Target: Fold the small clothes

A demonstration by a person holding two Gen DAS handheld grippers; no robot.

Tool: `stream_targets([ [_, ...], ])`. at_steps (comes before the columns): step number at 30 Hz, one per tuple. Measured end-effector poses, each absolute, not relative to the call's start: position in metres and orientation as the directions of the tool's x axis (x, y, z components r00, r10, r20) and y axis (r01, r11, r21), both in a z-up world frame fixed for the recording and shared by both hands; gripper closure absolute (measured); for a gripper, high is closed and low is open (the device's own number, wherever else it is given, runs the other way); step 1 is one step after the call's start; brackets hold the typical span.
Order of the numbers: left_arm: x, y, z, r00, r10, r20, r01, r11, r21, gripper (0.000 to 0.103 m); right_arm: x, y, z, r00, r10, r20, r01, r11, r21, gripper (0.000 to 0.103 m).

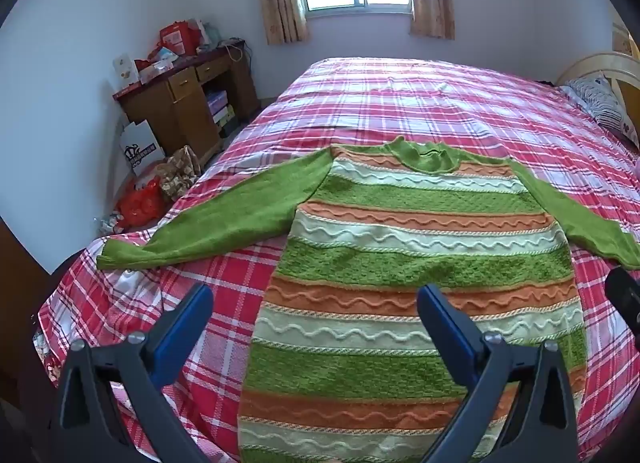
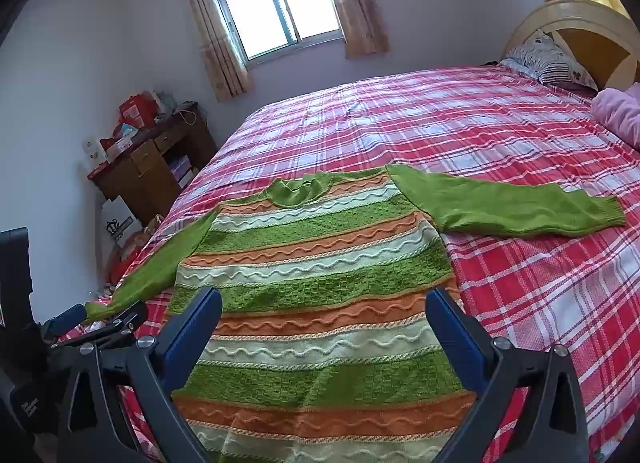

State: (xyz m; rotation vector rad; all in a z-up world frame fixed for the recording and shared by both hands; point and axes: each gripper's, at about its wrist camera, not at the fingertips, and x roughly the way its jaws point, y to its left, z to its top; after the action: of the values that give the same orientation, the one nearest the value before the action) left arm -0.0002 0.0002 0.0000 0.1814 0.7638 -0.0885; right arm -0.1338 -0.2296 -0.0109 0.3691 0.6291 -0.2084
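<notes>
A knitted sweater [image 1: 420, 231] [image 2: 320, 239] with green, orange and white wavy stripes lies flat, front up, on the red plaid bed [image 1: 400, 103] [image 2: 440, 123]. Its collar points to the far side. Both plain green sleeves are spread out sideways, the left sleeve [image 1: 224, 219] and the right sleeve [image 2: 504, 207]. My left gripper [image 1: 316, 299] hovers open over the lower left part of the body, nothing between its blue fingers. My right gripper [image 2: 325, 299] hovers open over the lower middle. The left gripper [image 2: 100, 319] also shows near the left cuff.
A wooden desk [image 1: 188, 103] piled with boxes stands by the far left wall, with bags [image 1: 152, 183] on the floor beside the bed. A striped pillow [image 2: 548, 59], a headboard [image 2: 580, 31] and a pink cloth [image 2: 620, 111] lie at the right.
</notes>
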Motion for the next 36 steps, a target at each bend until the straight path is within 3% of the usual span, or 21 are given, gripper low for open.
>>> stream_targets([
  [36, -0.005, -0.002, -0.012, 0.692, -0.048, -0.721, 0.168, 0.981, 0.095, 0.000, -0.132, -0.231, -0.023, 0.768, -0.074, -0.636, 0.316, 0.908, 0.275, 0.001],
])
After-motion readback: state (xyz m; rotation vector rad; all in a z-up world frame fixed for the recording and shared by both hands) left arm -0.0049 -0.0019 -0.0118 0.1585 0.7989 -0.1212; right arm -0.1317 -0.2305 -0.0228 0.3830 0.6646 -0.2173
